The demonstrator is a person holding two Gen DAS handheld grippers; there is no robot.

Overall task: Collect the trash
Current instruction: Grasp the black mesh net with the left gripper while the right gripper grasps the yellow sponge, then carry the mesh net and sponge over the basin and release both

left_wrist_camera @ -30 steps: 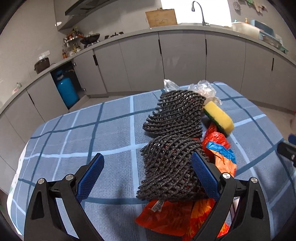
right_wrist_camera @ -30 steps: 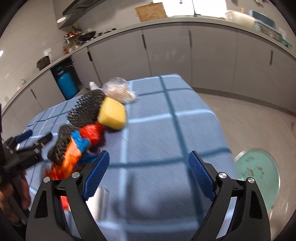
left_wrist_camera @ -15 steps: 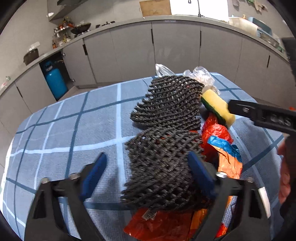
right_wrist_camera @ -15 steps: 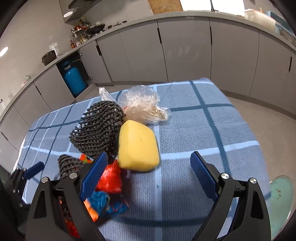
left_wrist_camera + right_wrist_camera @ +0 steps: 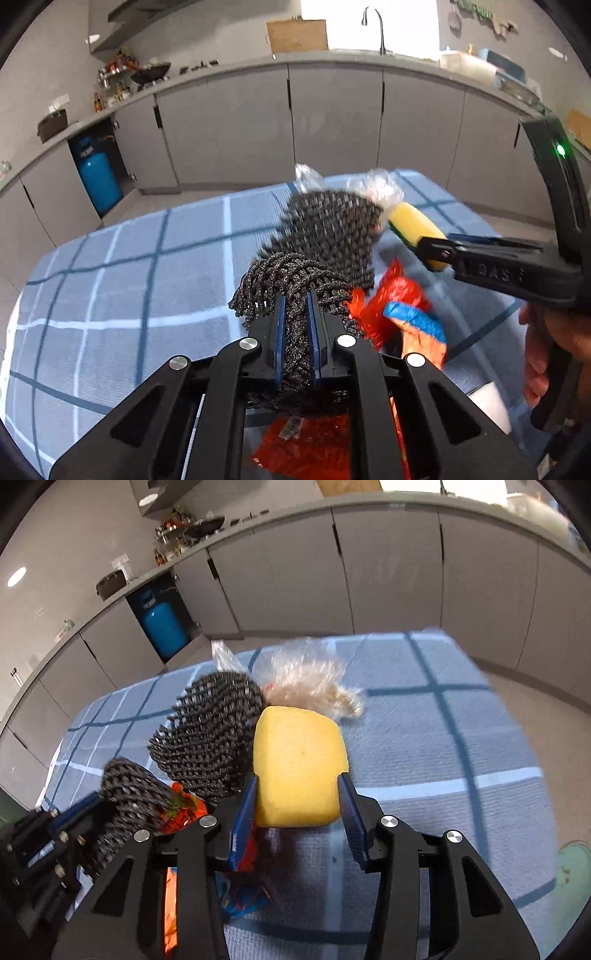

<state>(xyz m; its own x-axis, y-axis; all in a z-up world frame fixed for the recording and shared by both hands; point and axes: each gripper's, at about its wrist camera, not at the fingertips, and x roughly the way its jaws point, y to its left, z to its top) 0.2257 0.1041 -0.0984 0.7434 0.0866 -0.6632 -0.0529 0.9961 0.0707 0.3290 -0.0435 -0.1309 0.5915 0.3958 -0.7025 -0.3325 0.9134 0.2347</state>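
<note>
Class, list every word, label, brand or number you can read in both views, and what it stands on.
Nothing reads for certain.
Black arm of the right claw: raised letters, perhaps "DAS", blurred.
White tag on the red wrapper: print too small to read.

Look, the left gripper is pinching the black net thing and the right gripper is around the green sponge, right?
Almost. The left gripper is pinching the black net, but the sponge between the right gripper's fingers shows yellow, not green. The right wrist view shows it.
</note>
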